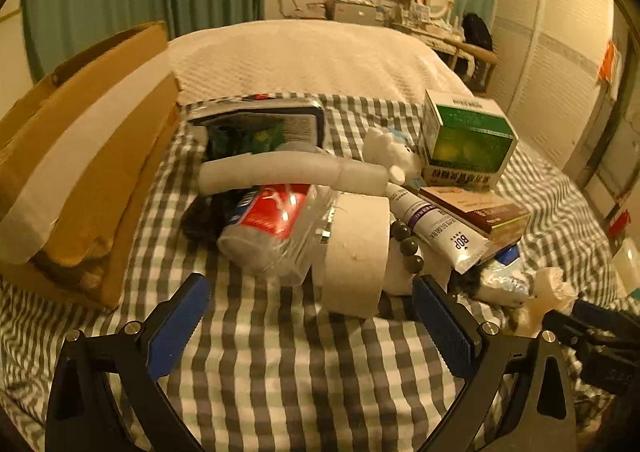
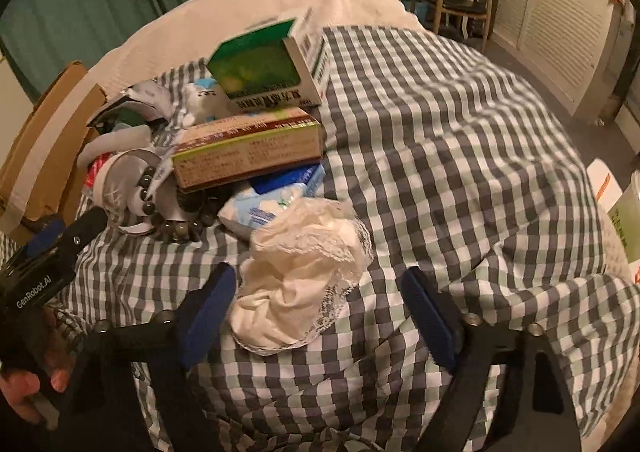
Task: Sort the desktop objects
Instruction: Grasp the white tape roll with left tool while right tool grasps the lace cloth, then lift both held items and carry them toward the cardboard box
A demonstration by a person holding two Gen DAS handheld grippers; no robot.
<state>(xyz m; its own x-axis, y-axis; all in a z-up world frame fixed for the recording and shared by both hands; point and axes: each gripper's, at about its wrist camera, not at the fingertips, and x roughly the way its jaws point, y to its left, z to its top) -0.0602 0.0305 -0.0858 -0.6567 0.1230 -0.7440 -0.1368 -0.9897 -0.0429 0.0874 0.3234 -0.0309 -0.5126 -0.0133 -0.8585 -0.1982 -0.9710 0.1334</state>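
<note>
Checkered bedspread (image 2: 460,139) carries a heap; lower items hidden. Left claw (image 1: 308,316) wide, empty, facing tape roll (image 1: 356,252). Right claw (image 2: 316,312) wide around lace cloth (image 2: 304,272); pad contact unclear.

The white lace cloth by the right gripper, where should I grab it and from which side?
Pinch the bunched middle of the white lace cloth from above with the right gripper. It lies crumpled and soft on the checked sheet, so the raised folds give the pads something to close on.
</note>
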